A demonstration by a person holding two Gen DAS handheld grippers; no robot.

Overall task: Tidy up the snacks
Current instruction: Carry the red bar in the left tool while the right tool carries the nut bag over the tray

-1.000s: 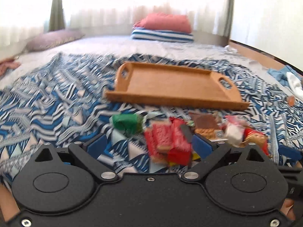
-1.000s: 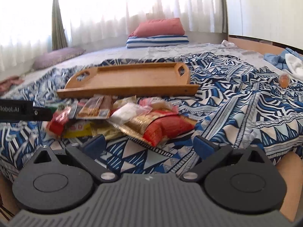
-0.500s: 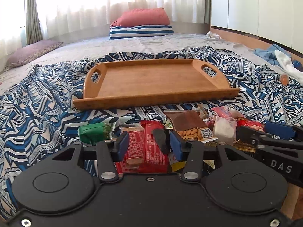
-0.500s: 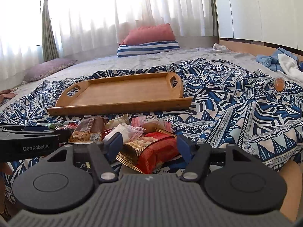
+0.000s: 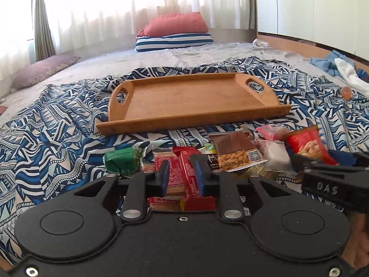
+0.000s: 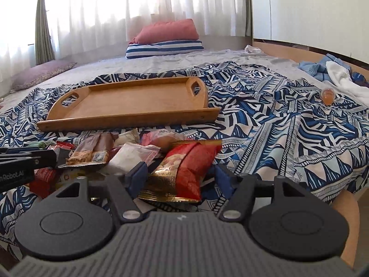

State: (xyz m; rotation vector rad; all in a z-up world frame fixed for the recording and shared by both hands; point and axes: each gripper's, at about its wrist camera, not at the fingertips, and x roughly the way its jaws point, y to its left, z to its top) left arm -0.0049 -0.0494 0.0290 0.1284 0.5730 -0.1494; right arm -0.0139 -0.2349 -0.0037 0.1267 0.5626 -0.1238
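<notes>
On patterned blue blanket point(image 5: 57, 143): rectangular wooden tray point(image 5: 184, 99) holds nothing. Left gripper point(image 5: 182, 175) closing on red snack bar point(image 5: 191, 173); right gripper point(image 6: 182, 175) opening astride red-gold snack bag point(image 6: 184, 168).

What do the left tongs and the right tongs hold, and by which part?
The left tongs are closing on a red snack bar across its narrow sides. The right tongs straddle a red snack bag, opening, not gripping it.

Our left gripper point(image 5: 182, 179), matte black housing, two round discs, silver pivot screws, blue finger pads, our right gripper point(image 6: 181, 180), grey ribbed top, black linkage arms, "DAS" lettering on its side
</notes>
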